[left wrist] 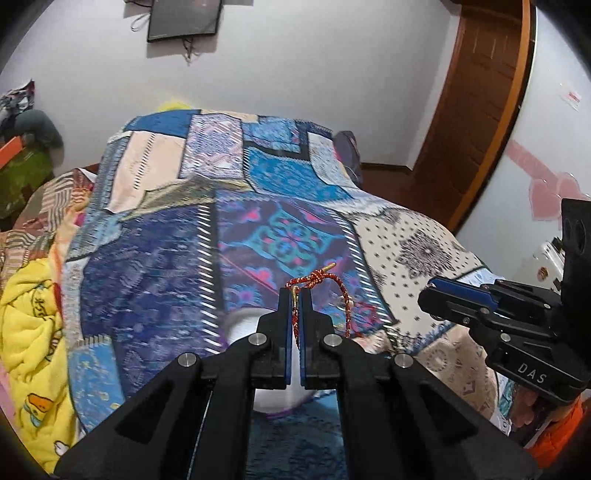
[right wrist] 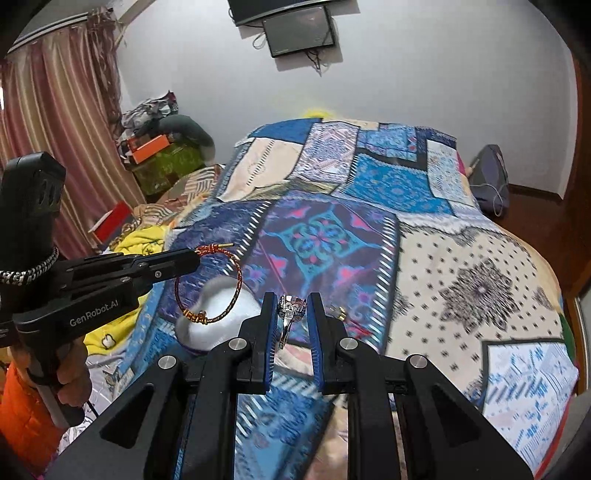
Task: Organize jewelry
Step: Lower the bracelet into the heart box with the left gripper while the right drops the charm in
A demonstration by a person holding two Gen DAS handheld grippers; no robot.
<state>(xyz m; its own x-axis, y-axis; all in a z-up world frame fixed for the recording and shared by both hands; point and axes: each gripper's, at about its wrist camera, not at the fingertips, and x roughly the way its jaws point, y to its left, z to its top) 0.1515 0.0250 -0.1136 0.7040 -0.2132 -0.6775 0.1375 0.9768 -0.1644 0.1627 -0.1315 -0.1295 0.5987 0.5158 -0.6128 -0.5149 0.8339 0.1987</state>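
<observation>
The bracelet [right wrist: 208, 282] is braided red-and-gold cord with shiny gold metal ends. The ring [right wrist: 291, 312] is polished silver metal, stones glittery. Both grippers are matt black plastic with steel pins. The quilt [right wrist: 424, 236] is printed cloth, and the white dish [right wrist: 218, 325] at lower left is maybe glazed ceramic.

A home bedroom: a bed under a blue, purple and cream patchwork-print quilt [right wrist: 369, 236] fills the room, a crumpled yellow cartoon blanket [left wrist: 33, 332] beside it. Striped pink curtains [right wrist: 55, 122], a dark wall-mounted flat screen [right wrist: 299, 31], a brown wooden door [left wrist: 476, 107] and piled boxes and clothes [right wrist: 162, 144] surround it.
</observation>
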